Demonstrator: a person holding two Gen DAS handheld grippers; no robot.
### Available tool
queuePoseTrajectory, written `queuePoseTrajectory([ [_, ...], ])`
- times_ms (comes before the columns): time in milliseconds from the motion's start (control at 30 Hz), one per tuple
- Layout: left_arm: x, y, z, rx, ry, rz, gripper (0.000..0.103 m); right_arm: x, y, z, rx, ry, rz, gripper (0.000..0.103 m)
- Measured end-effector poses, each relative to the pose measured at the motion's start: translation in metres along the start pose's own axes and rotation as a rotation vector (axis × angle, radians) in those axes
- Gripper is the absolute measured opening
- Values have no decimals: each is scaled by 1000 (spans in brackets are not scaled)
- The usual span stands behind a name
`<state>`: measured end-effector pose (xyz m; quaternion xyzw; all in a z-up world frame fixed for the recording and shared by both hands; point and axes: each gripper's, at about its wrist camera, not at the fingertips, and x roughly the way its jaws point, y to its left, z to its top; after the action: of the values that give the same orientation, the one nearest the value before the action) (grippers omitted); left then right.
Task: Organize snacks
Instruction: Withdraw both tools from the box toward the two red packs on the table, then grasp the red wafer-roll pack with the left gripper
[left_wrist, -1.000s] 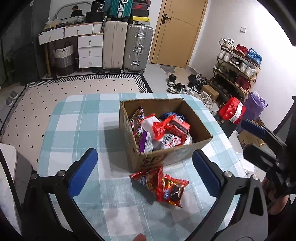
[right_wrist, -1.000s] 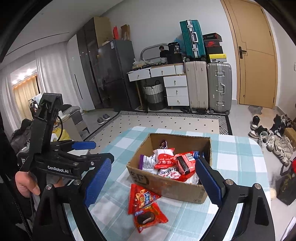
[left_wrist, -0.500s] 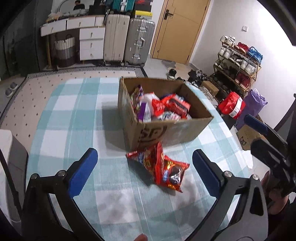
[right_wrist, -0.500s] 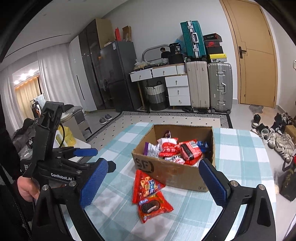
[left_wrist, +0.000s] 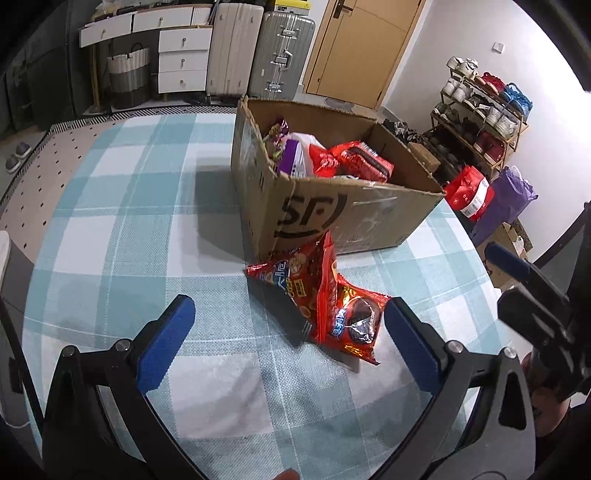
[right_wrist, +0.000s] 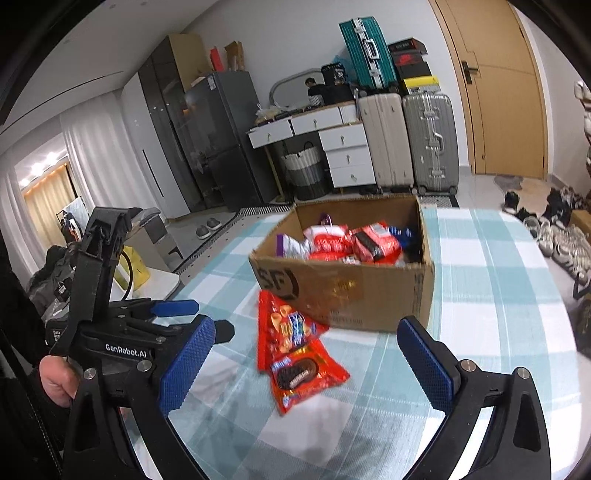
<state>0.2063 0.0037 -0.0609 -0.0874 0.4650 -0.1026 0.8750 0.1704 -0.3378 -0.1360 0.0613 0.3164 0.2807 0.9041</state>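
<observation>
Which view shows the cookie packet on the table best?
Left wrist: the cookie packet lies sharp and close between the open left tongs. Right wrist shows the same packet whole but motion-blurred, ahead of the open right tongs.

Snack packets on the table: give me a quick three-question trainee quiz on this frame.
1. True or false: the cookie packet partly overlaps the crisp packet.
2. How many packets lie outside the cardboard box? A) one B) two C) four
3. Fill in: the left gripper and right gripper are both ____ and hold nothing.

Key: 1 true; 2 B; 3 open.
</observation>
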Motion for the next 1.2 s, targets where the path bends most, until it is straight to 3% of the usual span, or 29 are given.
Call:
queuePoseTrajectory([
  [767, 86, 4, 20, 0, 70, -13, 100, 42, -20, -53, 48, 134, -26, 101],
  [867, 97, 4, 23, 9, 76, -10, 85, 43, -21, -57, 50, 142, -28, 101],
  [967, 107, 6, 24, 5, 96, -29, 53, 44, -22, -60, 49, 150, -29, 101],
  [1100, 110, 10, 22, 29, 93, -80, 43, 45, -21, -61, 49, 150, -28, 101],
  [1200, 111, 15, 22, 33, 87, -89, 40, 46, -22, -61, 51, 151, -27, 101],
])
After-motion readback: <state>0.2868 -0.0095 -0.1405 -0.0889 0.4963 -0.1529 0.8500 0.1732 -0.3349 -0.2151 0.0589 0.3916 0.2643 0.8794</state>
